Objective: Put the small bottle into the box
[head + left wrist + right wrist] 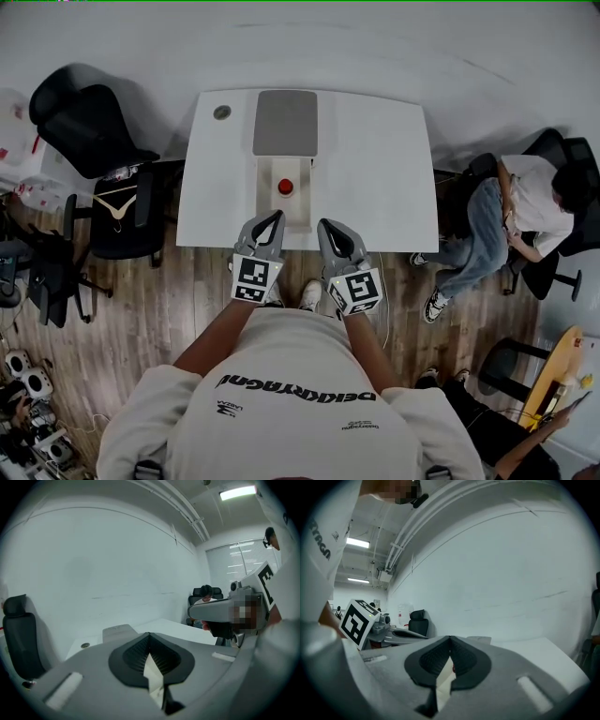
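The small bottle (286,187) sits in the box (298,216) at frame centre. Just below, the left gripper (274,218) and right gripper (324,226) have their jaws together, empty.

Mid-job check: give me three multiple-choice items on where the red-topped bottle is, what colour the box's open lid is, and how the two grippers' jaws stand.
1. Where is the red-topped bottle?
A. on the floor
B. between the left gripper's jaws
C. inside the white box

2. What colour is the box's lid?
A. red
B. grey
C. blue

3. How do the jaws of the left gripper and the right gripper stand?
A. both shut, holding nothing
B. both wide open
C. right shut on the bottle

Answers:
1. C, since the head view shows the red top within the box walls.
2. B, since the panel behind the box is plain grey.
3. A, since each gripper view shows its pads meeting at the tips.
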Demonstrator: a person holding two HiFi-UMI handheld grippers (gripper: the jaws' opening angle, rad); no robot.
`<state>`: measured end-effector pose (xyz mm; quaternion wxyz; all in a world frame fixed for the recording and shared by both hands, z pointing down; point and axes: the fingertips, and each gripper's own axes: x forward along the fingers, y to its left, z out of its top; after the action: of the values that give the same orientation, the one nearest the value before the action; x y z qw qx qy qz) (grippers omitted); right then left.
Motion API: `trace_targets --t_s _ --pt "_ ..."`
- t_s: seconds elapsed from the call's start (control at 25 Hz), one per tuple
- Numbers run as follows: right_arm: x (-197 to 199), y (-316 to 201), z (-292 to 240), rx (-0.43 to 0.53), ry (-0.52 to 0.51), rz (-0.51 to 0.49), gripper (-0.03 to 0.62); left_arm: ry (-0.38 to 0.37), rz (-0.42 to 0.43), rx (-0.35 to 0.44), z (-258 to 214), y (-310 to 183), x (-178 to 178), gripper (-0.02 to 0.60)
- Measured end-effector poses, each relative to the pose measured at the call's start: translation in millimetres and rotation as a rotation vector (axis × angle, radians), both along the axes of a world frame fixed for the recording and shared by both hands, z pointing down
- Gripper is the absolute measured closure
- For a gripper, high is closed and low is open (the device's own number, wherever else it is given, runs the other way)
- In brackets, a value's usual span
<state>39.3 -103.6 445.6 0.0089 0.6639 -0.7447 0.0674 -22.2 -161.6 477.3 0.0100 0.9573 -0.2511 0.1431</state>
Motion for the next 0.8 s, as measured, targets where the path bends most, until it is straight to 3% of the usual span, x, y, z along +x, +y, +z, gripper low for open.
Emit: trace_targets --t_s 0.8 --pt "5 0 -7 -0.008 -0.039 0.014 0.597 0.068 0.056 0.009 -24 22 -7 0.583"
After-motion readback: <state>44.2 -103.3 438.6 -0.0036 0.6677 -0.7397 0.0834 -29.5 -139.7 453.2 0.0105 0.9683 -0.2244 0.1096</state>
